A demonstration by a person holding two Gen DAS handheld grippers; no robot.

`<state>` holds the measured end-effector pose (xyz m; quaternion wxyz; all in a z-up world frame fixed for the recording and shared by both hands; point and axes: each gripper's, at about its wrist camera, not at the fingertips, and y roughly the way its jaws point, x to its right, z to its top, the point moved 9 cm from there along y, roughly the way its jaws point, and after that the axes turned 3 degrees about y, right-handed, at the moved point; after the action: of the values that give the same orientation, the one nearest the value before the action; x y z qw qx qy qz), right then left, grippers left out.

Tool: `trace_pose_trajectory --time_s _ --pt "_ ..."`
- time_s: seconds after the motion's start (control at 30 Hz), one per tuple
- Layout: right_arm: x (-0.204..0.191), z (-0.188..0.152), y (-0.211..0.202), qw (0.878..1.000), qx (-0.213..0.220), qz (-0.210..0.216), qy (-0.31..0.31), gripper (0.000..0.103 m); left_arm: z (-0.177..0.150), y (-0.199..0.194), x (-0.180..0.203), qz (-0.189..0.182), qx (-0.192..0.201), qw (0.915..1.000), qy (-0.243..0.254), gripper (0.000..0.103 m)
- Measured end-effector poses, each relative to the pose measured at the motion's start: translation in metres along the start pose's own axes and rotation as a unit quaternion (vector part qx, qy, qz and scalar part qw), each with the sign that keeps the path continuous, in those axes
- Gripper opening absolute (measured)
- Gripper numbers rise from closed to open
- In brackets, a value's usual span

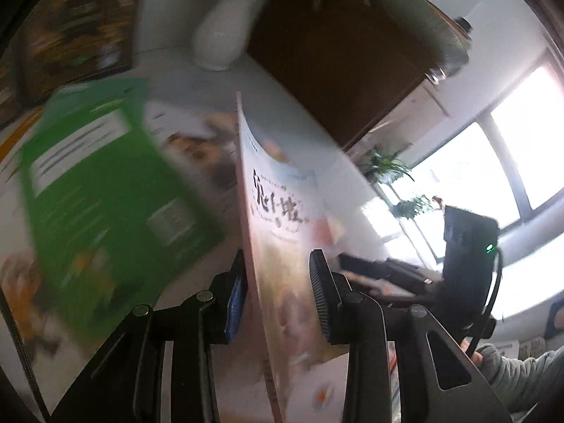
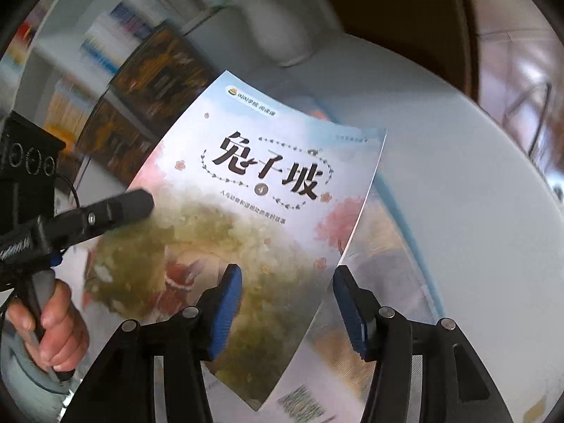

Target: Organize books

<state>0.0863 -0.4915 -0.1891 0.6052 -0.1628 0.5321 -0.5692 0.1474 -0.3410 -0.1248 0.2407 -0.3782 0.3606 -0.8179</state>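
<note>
A thin picture book (image 1: 278,246) with a pale blue and pink cover and black Chinese title stands on edge between my left gripper's fingers. My left gripper (image 1: 278,292) has its jaws apart, the left pad touching the book's spine side, the right pad a little off the cover. In the right wrist view the same book (image 2: 253,211) is lifted above the white table, with my left gripper's finger (image 2: 120,208) on its left edge. My right gripper (image 2: 287,303) is open, close in front of the book's lower edge. A green book (image 1: 105,190) lies flat at left.
A white vase (image 1: 225,35) stands at the back of the white round table (image 2: 458,176). More picture books (image 1: 197,141) lie under and beside the green one. A dark framed box (image 2: 141,105) and a bookshelf (image 2: 116,24) stand at the left. A dark wooden cabinet (image 1: 335,53) is behind.
</note>
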Motion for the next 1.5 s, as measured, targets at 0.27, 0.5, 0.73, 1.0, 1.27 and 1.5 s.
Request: trace_pose_trajectory --time_s 0.27,0.5,0.73,1.0,1.27,1.5 --pt "-0.097 -0.054 0.019 0.995 -0.057 0.055 -0.064 0.053 -0.082 -0.08 -0.075 0.035 0.026 0.9922 -0.117 0.027" --pt "-0.181 -0.124 0.058 0.982 -0.117 0.072 -0.127 0.053 -0.168 -0.129 -0.142 0.061 0.043 0.9738 -0.215 0.025" --pt "-0.206 -0.165 0.075 0.982 -0.14 0.037 -0.124 0.053 -0.216 -0.149 -0.173 0.054 0.051 0.9652 -0.251 0.021" --pt "-0.189 -0.209 0.043 0.988 -0.124 -0.019 -0.096 0.047 -0.236 -0.14 -0.173 -0.01 0.031 0.9654 -0.259 0.021" --pt "-0.18 -0.192 0.039 0.992 -0.074 -0.072 -0.075 0.045 -0.241 -0.137 -0.174 -0.028 0.025 0.9679 -0.249 0.021" --pt "-0.192 -0.165 0.064 0.994 -0.064 -0.04 -0.078 0.048 -0.238 -0.129 -0.166 -0.05 0.019 0.9699 -0.238 0.021"
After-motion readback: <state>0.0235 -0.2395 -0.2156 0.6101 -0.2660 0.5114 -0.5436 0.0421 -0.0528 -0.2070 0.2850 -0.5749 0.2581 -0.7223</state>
